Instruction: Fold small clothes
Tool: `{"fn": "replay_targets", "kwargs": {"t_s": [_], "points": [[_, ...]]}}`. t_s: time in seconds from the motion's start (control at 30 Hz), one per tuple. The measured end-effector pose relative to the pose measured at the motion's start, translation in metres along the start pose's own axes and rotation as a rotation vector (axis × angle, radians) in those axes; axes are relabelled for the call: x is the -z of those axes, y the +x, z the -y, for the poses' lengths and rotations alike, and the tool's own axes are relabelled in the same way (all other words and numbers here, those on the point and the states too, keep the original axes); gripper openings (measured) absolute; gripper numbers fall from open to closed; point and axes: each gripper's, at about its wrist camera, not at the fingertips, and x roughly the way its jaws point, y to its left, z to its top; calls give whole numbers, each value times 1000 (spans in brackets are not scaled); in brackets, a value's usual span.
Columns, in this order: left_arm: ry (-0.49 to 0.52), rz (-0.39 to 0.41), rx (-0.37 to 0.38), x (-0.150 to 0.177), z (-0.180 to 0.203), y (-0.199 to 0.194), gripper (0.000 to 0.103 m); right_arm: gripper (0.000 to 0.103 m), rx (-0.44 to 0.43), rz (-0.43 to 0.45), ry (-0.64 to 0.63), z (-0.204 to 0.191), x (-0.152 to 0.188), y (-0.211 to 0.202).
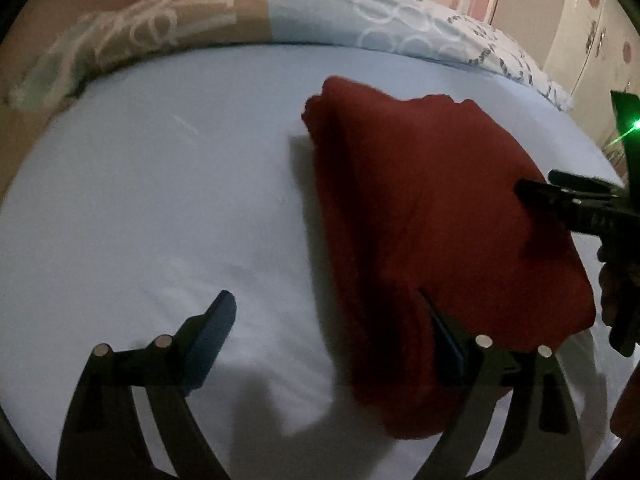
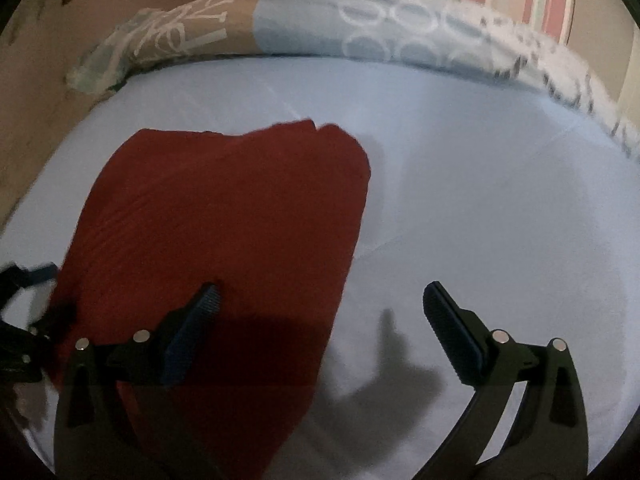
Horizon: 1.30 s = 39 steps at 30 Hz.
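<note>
One dark red garment [image 2: 224,232] lies folded in a rough, softly creased oblong on the pale blue bed [image 2: 460,200], under both splayed, empty hand-held grippers: left [image 1: 332,336], right [image 2: 320,320].

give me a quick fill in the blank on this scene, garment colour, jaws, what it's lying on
1. The folded garment is ____ in colour.
2. It lies on a pale ____ bed sheet.
3. The jaws of both the left gripper and the right gripper stand ____.
4. Along the far edge of the sheet lies a patterned ____.

Missing words: red; blue; open; pillow
</note>
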Motion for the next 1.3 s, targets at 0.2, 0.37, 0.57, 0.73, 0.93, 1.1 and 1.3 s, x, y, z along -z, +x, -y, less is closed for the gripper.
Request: {"fn": "replay_targets", "kwargs": {"t_s": [0.2,0.37,0.57,0.73,0.93,1.1,1.3], "points": [[-8,15,35,-1,-1,-16,95,100,-81,29,123,12,14,-19],[-54,58,85,5,-1,-56,95,100,-134,124,127,-3,38,-78],[-139,31,199,11,2,-61,96,100,-187,82,202,-11,73,-99],[-110,-5,213,-4,27,-35,96,100,-173,53,247,-9,71,-95],[-89,-91,216,-12,37,7,96,100,-136,86,257,5,64,-105],[-78,-83,227,-11,41,18,102,100,-116,85,253,15,62,-100],[-37,-55,239,-25,38,20,102,100,-110,72,258,21,63,-90]]}}
